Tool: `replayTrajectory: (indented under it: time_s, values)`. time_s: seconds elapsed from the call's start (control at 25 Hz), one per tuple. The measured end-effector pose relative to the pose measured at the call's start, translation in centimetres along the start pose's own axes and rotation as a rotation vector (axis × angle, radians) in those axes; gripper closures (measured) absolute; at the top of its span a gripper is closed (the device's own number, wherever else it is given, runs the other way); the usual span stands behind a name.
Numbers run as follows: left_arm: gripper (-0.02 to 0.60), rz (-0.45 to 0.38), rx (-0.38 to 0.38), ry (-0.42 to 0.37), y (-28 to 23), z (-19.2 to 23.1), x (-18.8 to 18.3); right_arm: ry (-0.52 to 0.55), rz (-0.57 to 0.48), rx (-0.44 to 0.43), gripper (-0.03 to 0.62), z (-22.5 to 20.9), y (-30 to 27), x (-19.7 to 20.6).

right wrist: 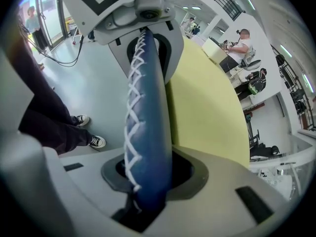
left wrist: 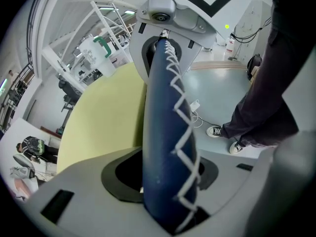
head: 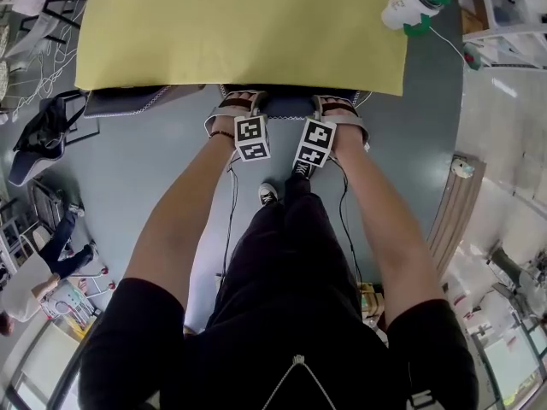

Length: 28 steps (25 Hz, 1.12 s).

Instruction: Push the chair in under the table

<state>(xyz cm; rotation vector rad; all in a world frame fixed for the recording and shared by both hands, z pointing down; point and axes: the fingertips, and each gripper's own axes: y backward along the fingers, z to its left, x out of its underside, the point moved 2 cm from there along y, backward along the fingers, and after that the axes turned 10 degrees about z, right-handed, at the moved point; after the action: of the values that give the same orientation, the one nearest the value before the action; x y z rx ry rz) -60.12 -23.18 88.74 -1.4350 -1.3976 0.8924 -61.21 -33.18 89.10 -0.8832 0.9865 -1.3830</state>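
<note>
At 12 o'clock, against the near edge of the yellow surface [head: 239,32], the chair backrest [head: 286,102] is clamped by left tongs [head: 240,102] and right tongs [head: 338,106], half-closed on its padding: soft cover, probably stiff core, so hold here.

Most of the chair [head: 286,102], seat and legs alike, apparently hidden beneath the yellow tabletop [head: 239,32]
</note>
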Motion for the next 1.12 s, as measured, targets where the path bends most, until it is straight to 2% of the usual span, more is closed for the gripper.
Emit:
replayTrajectory:
  time_s: [0.36,0.48,0.56,0.64,0.72,0.8,0.92,1.04,1.12]
  values:
    - [0.4,-0.007,0.012,-0.003,-0.3,1.0,0.2,-0.005,0.006,-0.006,0.468,-0.9,-0.4,-0.2]
    - [0.394,0.01,0.038,-0.012,-0.4,0.3,0.5,-0.012,0.004,-0.061,0.456,0.0,-0.3,-0.4]
    - [0.365,0.028,0.032,-0.011,0.2,-0.1,0.7,-0.024,0.015,-0.093,0.447,0.7,0.4,-0.1]
    - [0.364,0.014,0.012,0.011,1.8,0.0,1.1,-0.036,0.023,-0.083,0.446,0.5,2.0,0.5]
    - [0.364,-0.017,-0.006,0.062,4.4,-0.3,2.2,-0.099,-0.006,-0.084,0.445,0.0,5.0,1.2]
    - [0.364,-0.066,-0.022,0.164,8.2,-0.6,3.7,-0.255,-0.092,-0.14,0.447,-0.1,9.6,1.5]
    - [0.41,-0.204,-0.031,0.44,16.2,0.3,5.8,-0.612,-0.312,-0.22,0.448,-1.5,18.5,1.6]
    - [0.533,-0.433,-0.081,0.782,25.4,3.4,7.3,-1.026,-0.626,-0.198,0.499,-5.7,27.5,2.1]
    - [0.571,-0.601,-0.159,0.963,31.7,6.4,8.0,-1.218,-0.828,-0.141,0.538,-9.2,33.5,2.6]
